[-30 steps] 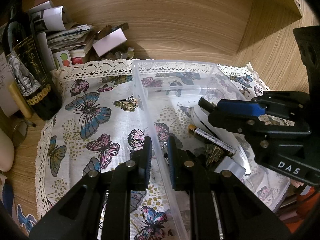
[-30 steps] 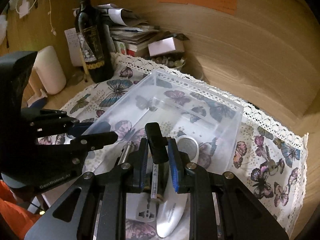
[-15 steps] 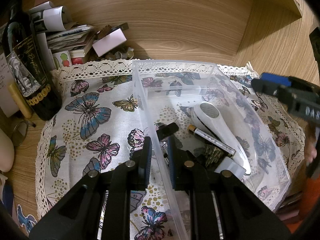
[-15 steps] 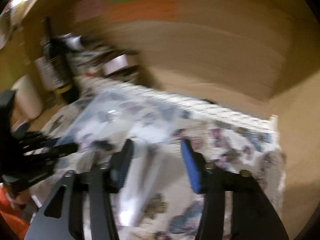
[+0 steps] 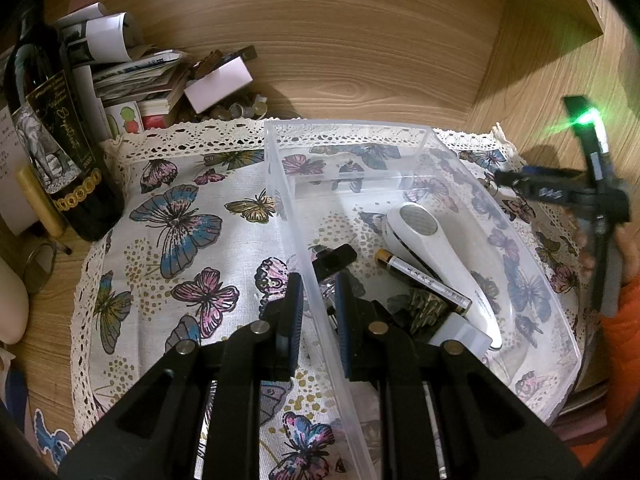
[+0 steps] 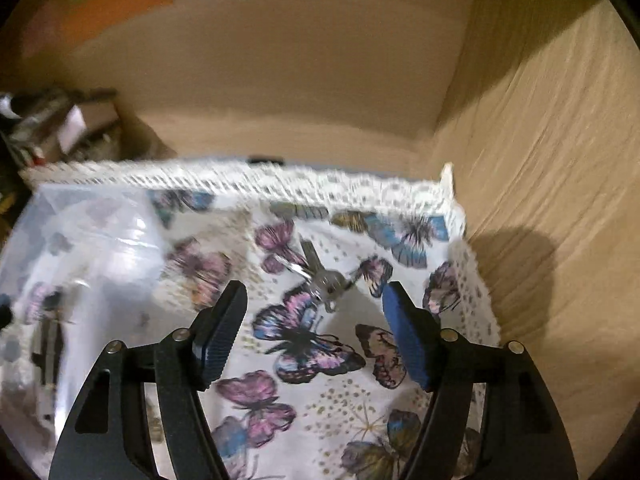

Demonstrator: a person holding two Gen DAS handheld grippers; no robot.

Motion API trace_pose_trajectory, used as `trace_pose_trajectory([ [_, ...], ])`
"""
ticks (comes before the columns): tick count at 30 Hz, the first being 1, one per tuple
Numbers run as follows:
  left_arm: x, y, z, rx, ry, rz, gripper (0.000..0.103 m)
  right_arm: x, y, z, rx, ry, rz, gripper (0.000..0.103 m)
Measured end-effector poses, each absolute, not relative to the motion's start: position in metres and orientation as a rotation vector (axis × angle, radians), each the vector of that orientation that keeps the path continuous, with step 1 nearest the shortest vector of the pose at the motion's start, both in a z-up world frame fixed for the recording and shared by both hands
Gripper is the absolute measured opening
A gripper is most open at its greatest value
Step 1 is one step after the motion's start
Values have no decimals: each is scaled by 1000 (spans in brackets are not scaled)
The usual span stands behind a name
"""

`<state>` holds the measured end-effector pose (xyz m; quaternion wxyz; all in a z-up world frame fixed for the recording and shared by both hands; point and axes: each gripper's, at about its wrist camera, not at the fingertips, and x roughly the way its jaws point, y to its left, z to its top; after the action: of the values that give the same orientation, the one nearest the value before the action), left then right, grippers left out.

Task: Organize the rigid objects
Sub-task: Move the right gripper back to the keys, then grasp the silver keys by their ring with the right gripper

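Observation:
My left gripper (image 5: 316, 300) is shut on the left wall of a clear plastic bin (image 5: 280, 184) that stands on the butterfly cloth. Inside the bin lie a white handheld device (image 5: 432, 256), a black pen with a white label (image 5: 424, 280), a small black piece (image 5: 334, 258) and a white block (image 5: 460, 332). My right gripper (image 6: 315, 292) hovers over the cloth to the right of the bin, its jaws opening with nothing between them. A bunch of metal keys (image 6: 324, 280) lies on the cloth just beyond its fingertips. The right gripper (image 5: 520, 184) also shows at the bin's right side.
A dark wine bottle (image 5: 60, 152) stands at the cloth's left edge, with stacked papers (image 5: 136, 76) and a white box (image 5: 218, 86) behind it. Wooden walls (image 6: 540, 160) close the back and right. A person's orange sleeve (image 5: 624, 340) is at far right.
The right gripper let go of the small black piece, which now lies in the bin, then swung right out of the bin and opened its jaws. The left gripper kept still.

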<state>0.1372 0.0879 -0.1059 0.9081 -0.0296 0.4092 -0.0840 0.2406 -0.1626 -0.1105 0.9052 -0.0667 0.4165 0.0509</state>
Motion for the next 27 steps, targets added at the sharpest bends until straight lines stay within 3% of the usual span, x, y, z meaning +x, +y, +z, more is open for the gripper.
trace_pose_trajectory([
  [6, 137, 90, -107, -72, 848, -182, 15, 267, -165, -151, -158, 1000, 101, 67],
  [10, 138, 90, -108, -69, 853, -183, 15, 279, -172, -153, -105, 991, 100, 64],
  [13, 140, 91, -108, -74, 855, -184, 16, 287, -175, -153, -82, 991, 116, 50],
  [17, 139, 92, -108, -74, 855, -184, 16, 289, -167, -151, -103, 983, 129, 24],
  [27, 140, 92, -108, -72, 855, -184, 16, 252, -144, -134, -139, 935, 167, 23],
])
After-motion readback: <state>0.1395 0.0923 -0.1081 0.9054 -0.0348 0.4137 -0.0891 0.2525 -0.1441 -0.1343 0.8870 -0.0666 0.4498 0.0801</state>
